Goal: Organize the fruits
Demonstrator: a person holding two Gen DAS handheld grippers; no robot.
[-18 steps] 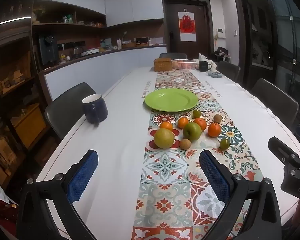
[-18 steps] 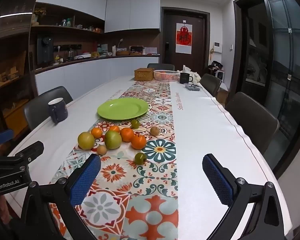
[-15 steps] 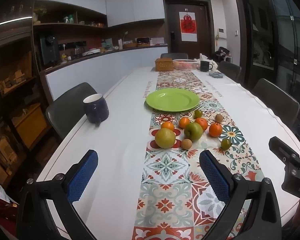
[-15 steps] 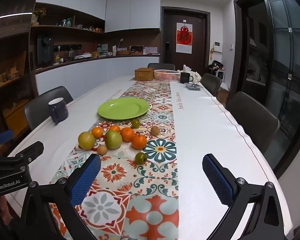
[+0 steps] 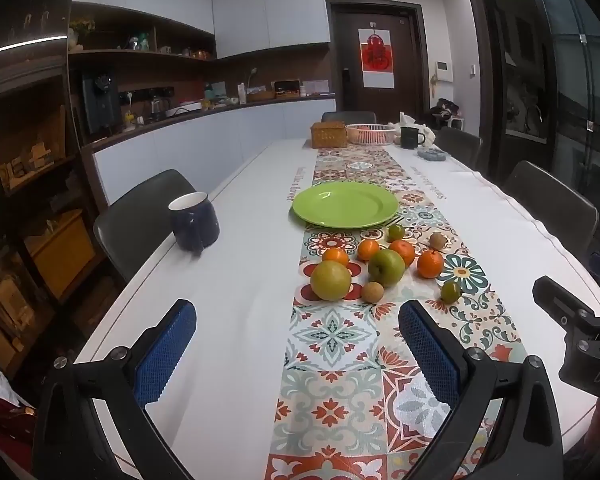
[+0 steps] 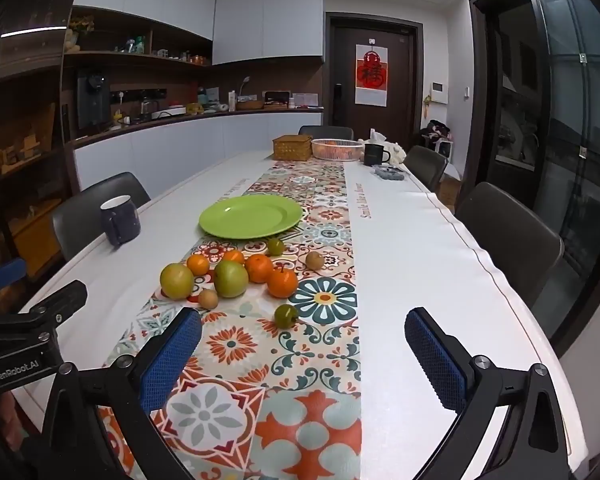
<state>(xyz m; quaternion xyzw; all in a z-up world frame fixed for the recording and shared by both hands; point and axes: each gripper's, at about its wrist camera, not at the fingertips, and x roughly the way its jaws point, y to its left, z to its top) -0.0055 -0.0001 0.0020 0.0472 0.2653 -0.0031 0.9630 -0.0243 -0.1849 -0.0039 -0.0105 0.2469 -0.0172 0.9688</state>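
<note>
Little has moved since the earlier frames: in the left wrist view the fruit cluster sits slightly higher and to the right, a small drift of that hand, while the right wrist view is nearly unchanged. Left gripper [image 5: 296, 344] hovers above the near end of the table [image 5: 244, 280], jaws spread as wide as they go, nothing between the blue pads. Right gripper [image 6: 302, 350] likewise stands fully open and empty, over the patterned runner [image 6: 312, 360]. Fruits lie loose on the runner just in front of the empty green plate [image 5: 345, 205]: a large yellow-green pear [image 5: 331, 280], a green apple [image 5: 386, 267], several oranges including one at the right [image 5: 430, 264], a small brown fruit [image 5: 372, 292], and a small green fruit [image 6: 286, 315] nearest the right gripper. None touches the plate. Judgement: task is at its start, approach step, no fruit yet picked. Next move likely calls for lowering one gripper around a single fruit, probably the isolated small green one, closing gently so that it does not roll, then carrying it to the plate. Dark mug [image 5: 194, 220] stands well apart on the left.
</note>
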